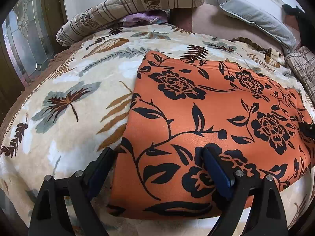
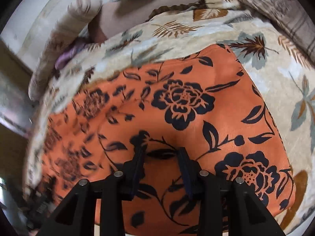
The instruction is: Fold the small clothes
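A wide bed covered by a cream blanket printed with leaves [image 1: 65, 90] fills the room ahead of both tongs, with a striped bolster [image 1: 126, 5] and a grey pillow [image 1: 254, 13] lying well beyond them at the far side. On the blanket lies the task's thing, an orange cloth with black flowers [image 1: 206, 118], spread flat as a neat-edged rectangle, which looks already folded at least once (I cannot count its layers). More folds probably remain, since it is still broad. The left tongs [image 1: 157, 157] hover released and wide, one finger over the bare blanket just beside the cloth's left edge, the other over the cloth near its close corner. The right tongs [image 2: 162, 147] sit partly parted above the middle of the cloth, nearer its close edge, and the pads appear to clasp nothing, though that view is smeared on its left. Open blanket lies left of the left tongs and right of the right tongs, leaving room to swing an edge over.
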